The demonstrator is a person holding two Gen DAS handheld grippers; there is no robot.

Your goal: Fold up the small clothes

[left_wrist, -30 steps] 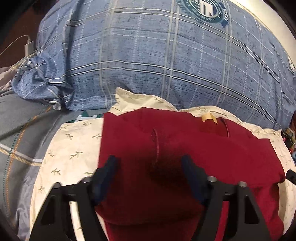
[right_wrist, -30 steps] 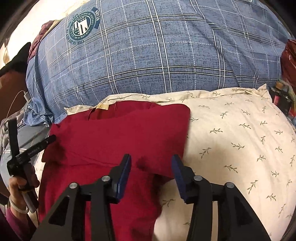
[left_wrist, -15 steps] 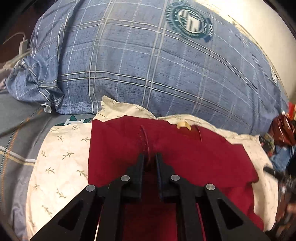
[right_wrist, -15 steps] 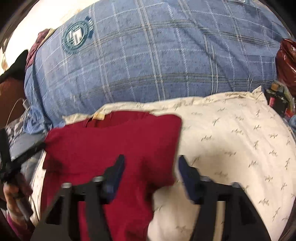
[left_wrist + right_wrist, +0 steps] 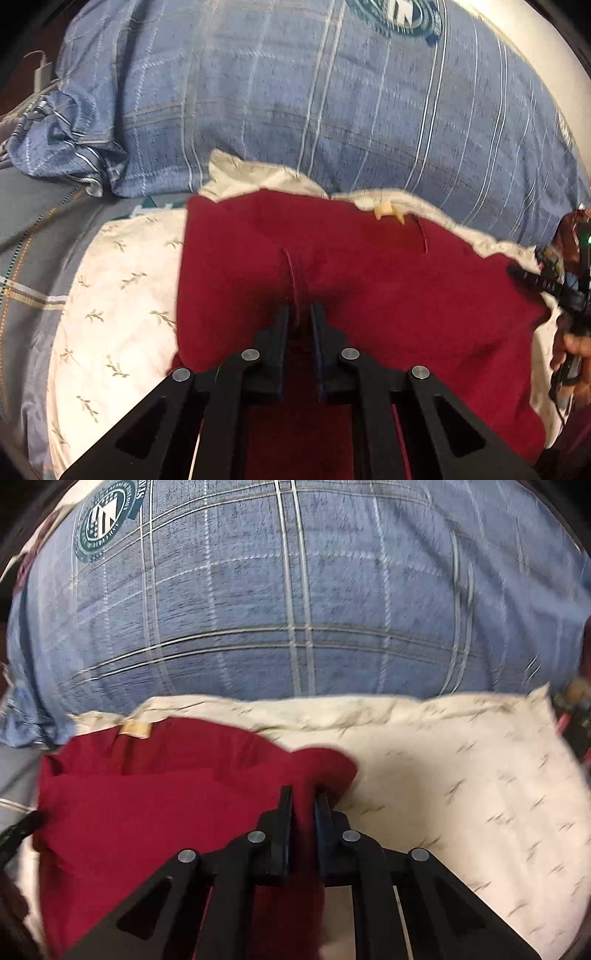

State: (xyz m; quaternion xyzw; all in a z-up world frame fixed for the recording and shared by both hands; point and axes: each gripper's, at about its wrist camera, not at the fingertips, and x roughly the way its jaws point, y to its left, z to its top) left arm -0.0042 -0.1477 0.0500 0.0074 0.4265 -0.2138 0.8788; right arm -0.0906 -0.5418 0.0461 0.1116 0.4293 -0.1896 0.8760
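Red garment [image 5: 147, 812] bottom cut off

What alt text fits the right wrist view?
Black two-finger right gripper shut on the bunched right edge of a dark red knit garment, lying on a cream leaf-print pillow. Behind it, a large blue plaid pillow with a round teal emblem.

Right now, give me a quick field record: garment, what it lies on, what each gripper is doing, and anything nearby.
garment: red garment, spread out, tan label at its far edge
surface: cream leaf-print pillow
behind: blue plaid pillow with a round crest
left gripper: shut on a ridge of red cloth near the garment's middle
right gripper: shut on the garment's right edge, cloth bunched at the fingers
other: white charger at far left
fold state: not yet folded over
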